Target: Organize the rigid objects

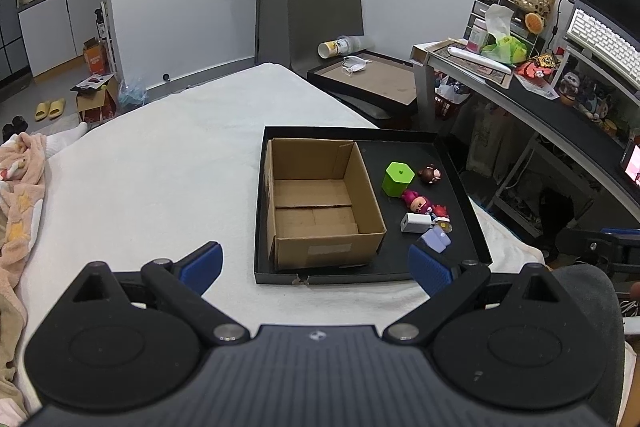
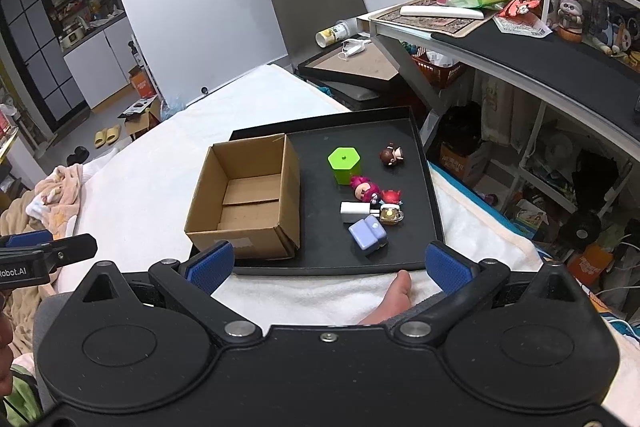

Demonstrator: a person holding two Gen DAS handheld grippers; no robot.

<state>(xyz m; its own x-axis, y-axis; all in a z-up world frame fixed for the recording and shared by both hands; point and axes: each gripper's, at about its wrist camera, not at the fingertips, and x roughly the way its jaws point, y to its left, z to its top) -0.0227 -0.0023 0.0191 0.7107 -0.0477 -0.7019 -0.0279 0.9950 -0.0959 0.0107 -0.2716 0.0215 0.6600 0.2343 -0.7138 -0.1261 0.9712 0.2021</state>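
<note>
A black tray (image 1: 464, 187) (image 2: 424, 163) lies on the white bed. In its left half stands an open, empty cardboard box (image 1: 320, 203) (image 2: 248, 199). To the box's right lie a green hexagonal block (image 1: 397, 179) (image 2: 344, 163), a brown-haired figurine (image 1: 430, 174) (image 2: 391, 155), a pink figurine (image 1: 416, 203) (image 2: 364, 189), a small red figure (image 2: 390, 195), a white charger (image 1: 414, 223) (image 2: 354, 211), a small brass padlock (image 2: 390, 215) and a lavender block (image 1: 435, 239) (image 2: 367, 233). My left gripper (image 1: 314, 263) and right gripper (image 2: 330, 263) are both open and empty, just short of the tray's near edge.
A bare foot (image 2: 394, 293) rests on the bed under my right gripper. A pink blanket (image 1: 18, 195) lies at the bed's left. A cluttered desk (image 1: 560, 107) stands on the right, and a grey chair (image 1: 326, 15) with a second tray beyond the bed.
</note>
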